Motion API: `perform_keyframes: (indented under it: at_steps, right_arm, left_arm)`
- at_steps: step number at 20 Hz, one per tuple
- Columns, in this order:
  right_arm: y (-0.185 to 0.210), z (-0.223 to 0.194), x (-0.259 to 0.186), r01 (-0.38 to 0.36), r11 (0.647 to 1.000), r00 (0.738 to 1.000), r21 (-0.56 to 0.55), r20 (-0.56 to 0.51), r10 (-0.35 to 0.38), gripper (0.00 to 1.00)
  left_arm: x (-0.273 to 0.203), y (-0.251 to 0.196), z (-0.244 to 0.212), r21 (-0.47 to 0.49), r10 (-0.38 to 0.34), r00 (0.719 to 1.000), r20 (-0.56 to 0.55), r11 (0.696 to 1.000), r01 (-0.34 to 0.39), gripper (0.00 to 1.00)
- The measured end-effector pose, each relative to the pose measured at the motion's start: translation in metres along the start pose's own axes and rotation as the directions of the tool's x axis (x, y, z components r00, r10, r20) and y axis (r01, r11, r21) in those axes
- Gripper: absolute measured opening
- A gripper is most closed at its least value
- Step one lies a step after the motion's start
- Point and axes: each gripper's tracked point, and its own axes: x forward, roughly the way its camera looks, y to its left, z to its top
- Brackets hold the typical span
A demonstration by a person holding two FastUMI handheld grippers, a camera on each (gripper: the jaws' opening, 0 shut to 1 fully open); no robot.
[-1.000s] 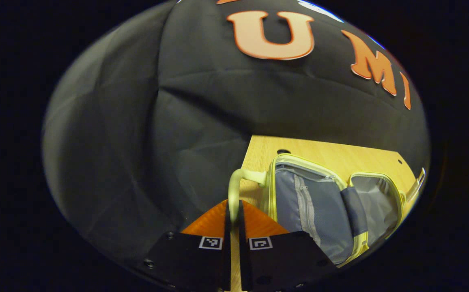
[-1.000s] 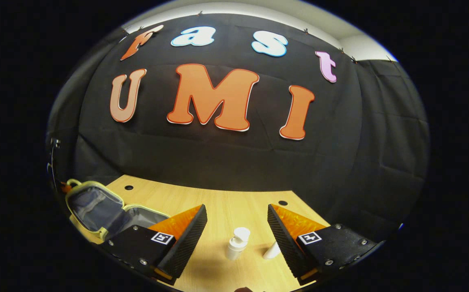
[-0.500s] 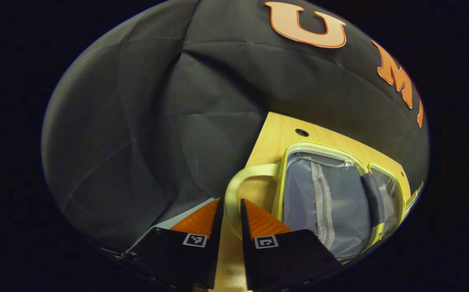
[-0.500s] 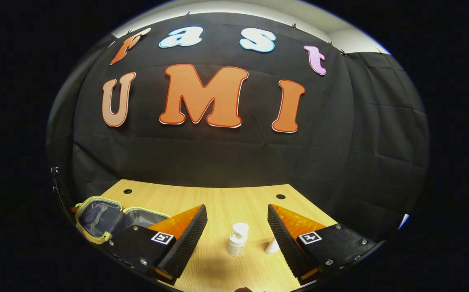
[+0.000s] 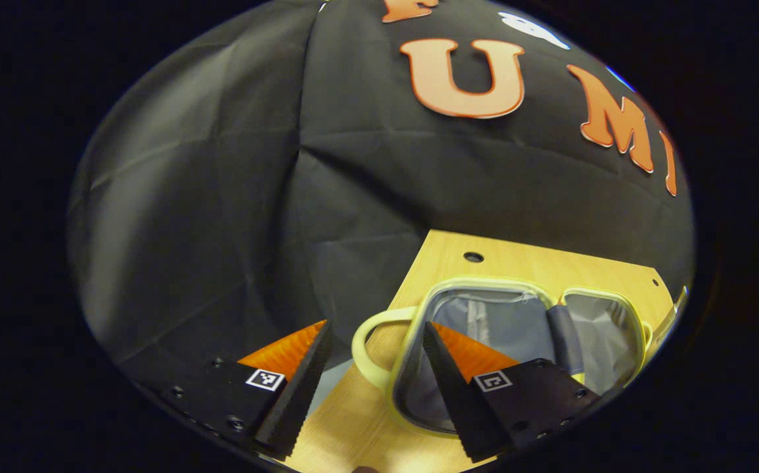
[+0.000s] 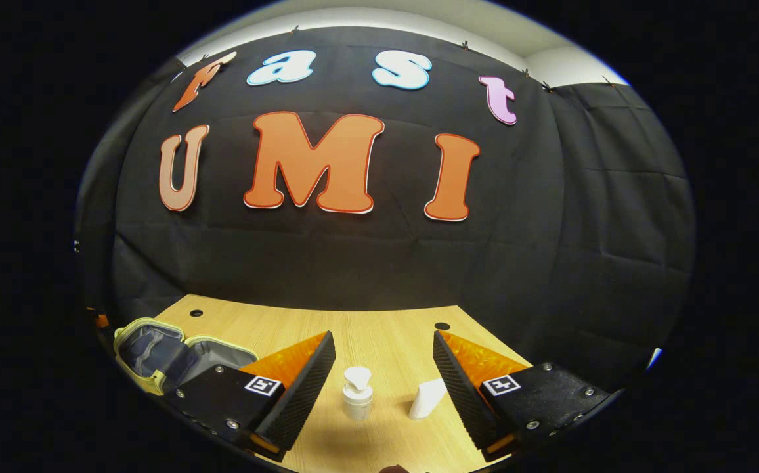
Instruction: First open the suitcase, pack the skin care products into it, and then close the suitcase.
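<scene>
We have just let go of the suitcase handle (image 5: 368, 348): half a second ago the left gripper (image 5: 373, 387) had its fingers nearly together around that pale loop, and a second ago they were pinched on it; now the jaws stand wide apart with the handle loose between them, touching neither finger. The suitcase (image 5: 524, 309) lies fully spread on the wooden table (image 5: 537, 259), both grey-lined halves face up, at about 2 o'clock from the left gripper. We judge the opening step finished, and the lid looks settled flat rather than propped.

In the right gripper view, the right gripper (image 6: 383, 387) hangs above the table with its jaws wide apart and holding nothing. The white pump bottle (image 6: 357, 393) stands upright between its fingers at 12 o'clock, closer to centre than it was a second ago, so we are lining up on it. A second white bottle (image 6: 427, 399) sits just beside the right finger at about 1 o'clock. From here the open suitcase (image 6: 156, 345) is at about 10 o'clock.

Packing has not yet begun; both skin care products are on the table, well apart from the suitcase.
</scene>
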Motion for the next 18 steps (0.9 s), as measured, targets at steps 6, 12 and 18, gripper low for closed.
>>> perform_keyframes:
  at_steps: [6, 12, 18]
  right_arm:
    - [-0.024, 0.004, 0.010, -0.056, 0.998, 0.997, -0.017, 0.043, 0.057, 0.96]
    - [-0.052, 0.001, 0.016, -0.114, 0.993, 0.991, -0.017, 0.067, 0.115, 0.96]
    - [-0.084, -0.011, 0.022, -0.145, 0.989, 0.987, -0.015, 0.072, 0.146, 0.96]
  left_arm:
    - [-0.075, -0.094, 0.078, 0.081, -0.063, 0.979, 0.194, 0.996, 0.048, 0.97]
    - [-0.140, -0.228, 0.122, 0.141, -0.224, 0.927, 0.300, 0.972, 0.189, 0.96]
    - [-0.183, -0.329, 0.136, 0.187, -0.327, 0.883, 0.338, 0.942, 0.277, 0.95]
